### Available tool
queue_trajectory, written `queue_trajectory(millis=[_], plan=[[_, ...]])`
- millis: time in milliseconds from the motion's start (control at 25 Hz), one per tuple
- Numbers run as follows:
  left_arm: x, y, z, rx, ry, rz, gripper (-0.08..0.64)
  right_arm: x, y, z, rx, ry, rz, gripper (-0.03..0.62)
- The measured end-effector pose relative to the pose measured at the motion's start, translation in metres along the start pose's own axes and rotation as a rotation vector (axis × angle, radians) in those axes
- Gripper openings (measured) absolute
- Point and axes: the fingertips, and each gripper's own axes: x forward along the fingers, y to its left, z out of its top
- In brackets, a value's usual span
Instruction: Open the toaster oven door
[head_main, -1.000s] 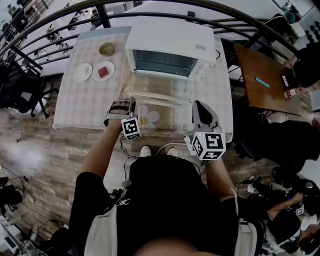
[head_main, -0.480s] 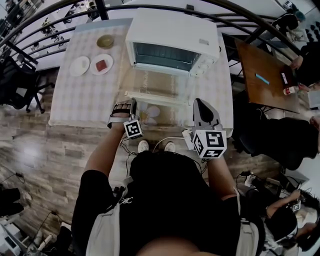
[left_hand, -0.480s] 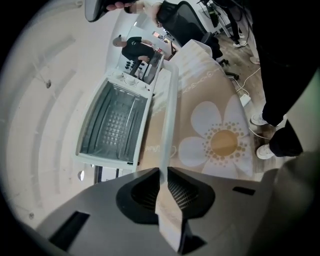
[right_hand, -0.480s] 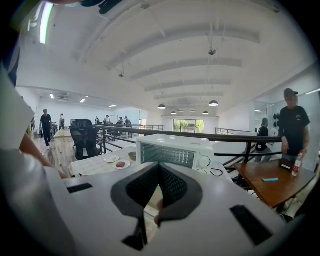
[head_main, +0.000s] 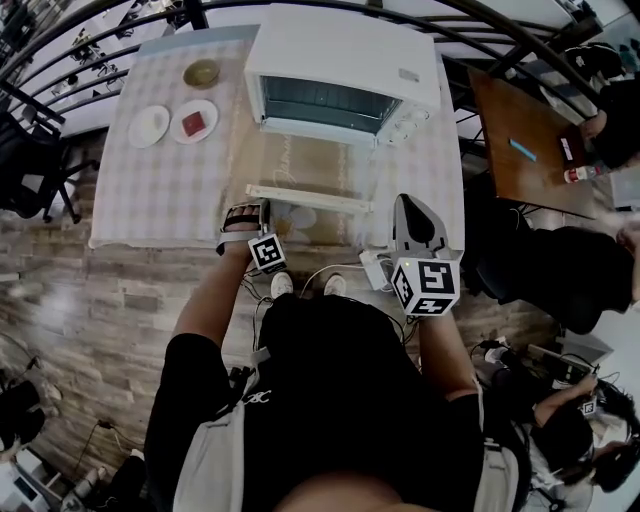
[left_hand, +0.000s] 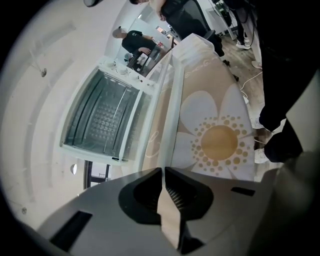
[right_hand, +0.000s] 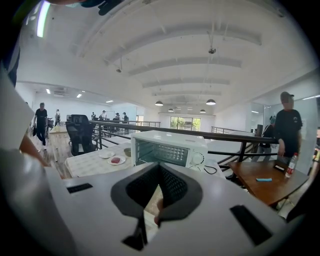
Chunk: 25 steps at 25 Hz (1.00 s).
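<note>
The white toaster oven (head_main: 340, 70) stands at the back of the checked table (head_main: 160, 190). Its glass door (head_main: 305, 165) hangs open and lies flat toward me, with the white handle bar (head_main: 305, 198) at the front. My left gripper (head_main: 250, 208) sits just in front of the door's left corner, apart from the handle. Its jaws are closing with nothing between them (left_hand: 163, 172). In the left gripper view the oven (left_hand: 100, 120) and the handle (left_hand: 172, 125) lie ahead. My right gripper (head_main: 410, 205) hovers at the door's right, shut and empty (right_hand: 159, 167).
Two small plates (head_main: 148, 125) (head_main: 194, 120), one with red food, and a bowl (head_main: 201, 72) sit left of the oven. A brown table (head_main: 520, 140) with people round it stands to the right. A dark railing (head_main: 520, 40) runs behind, and a chair (head_main: 25, 180) stands at the left.
The head view has drifted a little. The door stays down, and both grippers keep nearly the same places at its front edge.
</note>
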Motion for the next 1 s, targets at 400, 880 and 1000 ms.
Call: queue_trajectory(millis=[400, 880, 1000], plan=[[0.005, -0.011, -0.002, 0.0, 0.013, -0.025, 0.031, 0.001, -0.006, -0.005, 0.008, 0.01, -0.021, 0.002], [-0.002, 0.0, -0.005, 0.013, 0.028, -0.006, 0.025, -0.004, -0.005, 0.003, 0.015, -0.021, -0.017, 0.002], [-0.012, -0.004, -0.005, -0.045, 0.015, -0.031, 0.017, -0.002, 0.0, 0.006, 0.008, -0.031, 0.002, 0.002]])
